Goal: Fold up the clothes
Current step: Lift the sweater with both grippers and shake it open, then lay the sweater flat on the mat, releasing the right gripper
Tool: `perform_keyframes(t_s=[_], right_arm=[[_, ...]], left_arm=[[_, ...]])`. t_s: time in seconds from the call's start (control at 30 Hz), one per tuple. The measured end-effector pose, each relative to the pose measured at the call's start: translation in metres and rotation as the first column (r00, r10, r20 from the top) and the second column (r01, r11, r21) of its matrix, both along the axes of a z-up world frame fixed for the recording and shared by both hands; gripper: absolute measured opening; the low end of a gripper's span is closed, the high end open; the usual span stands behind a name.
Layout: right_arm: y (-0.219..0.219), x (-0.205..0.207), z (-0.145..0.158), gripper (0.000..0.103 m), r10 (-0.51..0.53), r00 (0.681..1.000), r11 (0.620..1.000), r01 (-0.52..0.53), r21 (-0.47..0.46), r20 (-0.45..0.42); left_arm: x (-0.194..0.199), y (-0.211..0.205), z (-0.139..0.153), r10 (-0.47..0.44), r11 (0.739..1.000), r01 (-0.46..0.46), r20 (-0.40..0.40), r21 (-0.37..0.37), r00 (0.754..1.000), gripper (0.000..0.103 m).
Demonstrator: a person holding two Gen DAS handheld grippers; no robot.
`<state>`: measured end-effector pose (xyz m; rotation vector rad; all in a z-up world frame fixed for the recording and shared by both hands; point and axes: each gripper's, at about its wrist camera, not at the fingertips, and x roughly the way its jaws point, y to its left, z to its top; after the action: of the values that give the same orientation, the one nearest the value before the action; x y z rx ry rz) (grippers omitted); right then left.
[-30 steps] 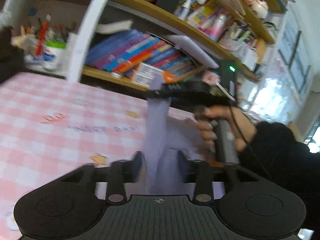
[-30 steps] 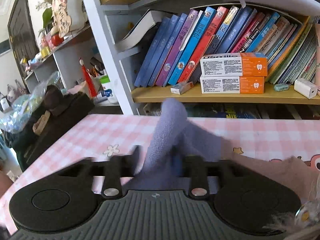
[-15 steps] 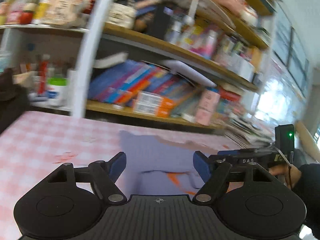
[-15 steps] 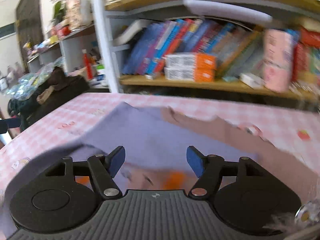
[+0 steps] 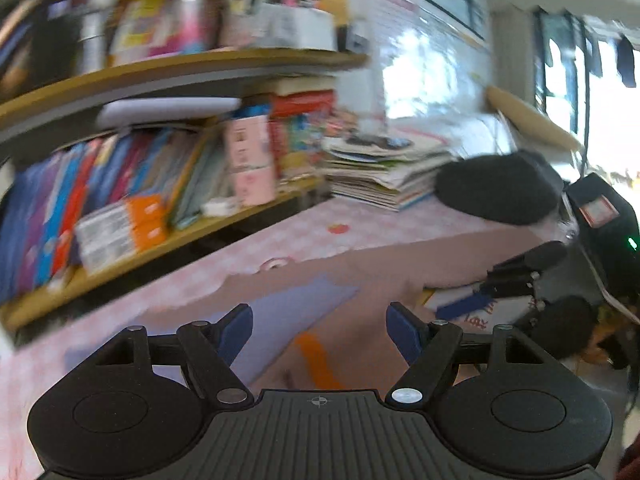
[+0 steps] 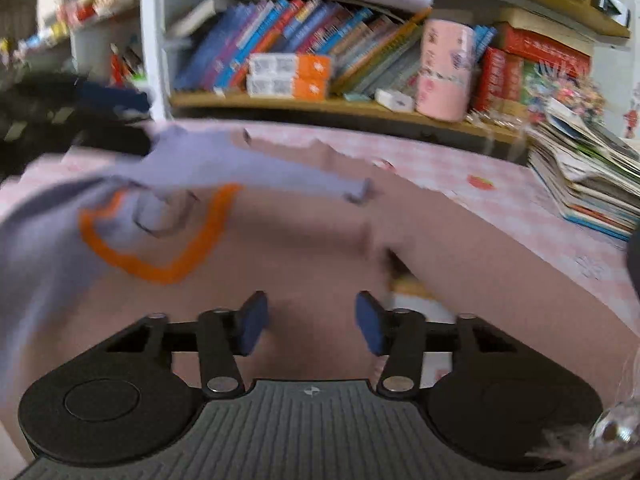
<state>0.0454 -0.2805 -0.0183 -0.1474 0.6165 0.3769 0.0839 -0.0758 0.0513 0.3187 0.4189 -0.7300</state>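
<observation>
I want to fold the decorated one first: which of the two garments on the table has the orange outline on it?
The lavender garment, lying left of the right claw. An orange curved outline marks it; the dusty-pink garment beside it is plain.

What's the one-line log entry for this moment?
left gripper: open, empty | right gripper: open, empty | lavender garment: lying on pink checked tablecloth, orange trim up | pink garment: beside it

Black plastic grippers (image 5: 319, 326) (image 6: 308, 322), ribbed grey at the middle, round discs either side. Dark blue pads (image 5: 236, 330) on the fingers, silver screws (image 6: 219, 383) at the pivots.
</observation>
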Motion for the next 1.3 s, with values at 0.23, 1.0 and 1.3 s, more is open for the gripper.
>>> perform_keyframes(t_s=[0.23,1.0,1.3], right_arm=[[-0.013,-0.012,-0.003,0.020,0.040,0.999,0.999,-0.039,0.037,-0.023],[-0.027,-0.040,0.000,0.019,0.053,0.998,0.998,-0.051,0.046,-0.034],[-0.027,-0.041,0.000,0.019,0.053,0.998,0.997,-0.051,0.052,-0.029]], left_arm=[[0.041,-0.064,-0.026,-0.048,0.987,0.052,-0.029,0.151,0.998,0.042],[0.055,-0.104,-0.068,-0.022,0.961,0.017,0.016,0.276,1.000,0.044],[0.050,-0.108,-0.070,-0.046,0.947,0.019,0.074,0.322,0.996,0.044]])
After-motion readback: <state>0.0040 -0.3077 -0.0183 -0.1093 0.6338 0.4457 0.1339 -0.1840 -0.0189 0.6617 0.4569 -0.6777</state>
